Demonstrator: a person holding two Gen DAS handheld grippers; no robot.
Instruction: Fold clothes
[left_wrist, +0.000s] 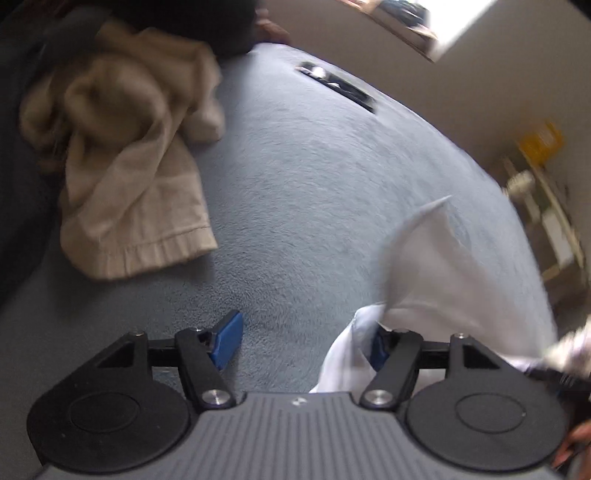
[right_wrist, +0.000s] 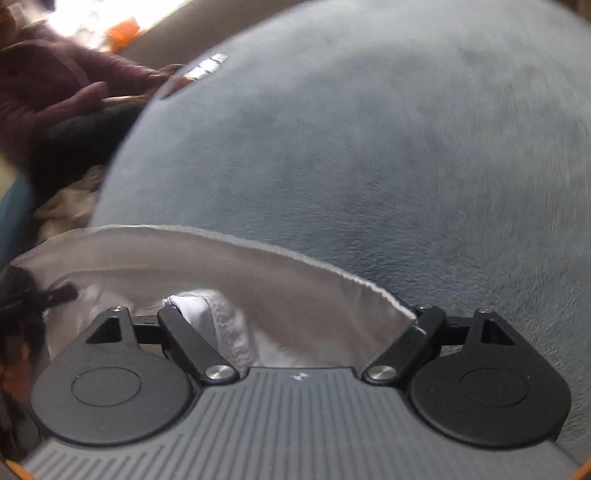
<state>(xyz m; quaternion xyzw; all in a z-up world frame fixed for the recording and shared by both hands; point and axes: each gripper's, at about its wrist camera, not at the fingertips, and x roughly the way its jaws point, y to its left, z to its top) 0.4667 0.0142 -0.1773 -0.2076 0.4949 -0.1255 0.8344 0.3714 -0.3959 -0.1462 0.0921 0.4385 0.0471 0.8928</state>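
Observation:
A white garment (left_wrist: 436, 266) hangs blurred at the right of the left wrist view, draped over the right finger of my left gripper (left_wrist: 303, 345). That gripper stands open, and its left blue pad (left_wrist: 227, 339) is bare above the blanket. In the right wrist view the same white garment (right_wrist: 229, 269) lies across my right gripper (right_wrist: 291, 317), hem edge outward. It hides both fingertips, and the finger arms are spread wide. A crumpled beige garment (left_wrist: 125, 162) lies at the upper left on the blanket.
A blue-grey fleece blanket (left_wrist: 314, 184) covers the surface in both views. A black remote-like object (left_wrist: 336, 86) lies near its far edge. A shelf (left_wrist: 546, 206) stands at the right. Dark and maroon clothes (right_wrist: 55, 85) are piled past the blanket's left edge.

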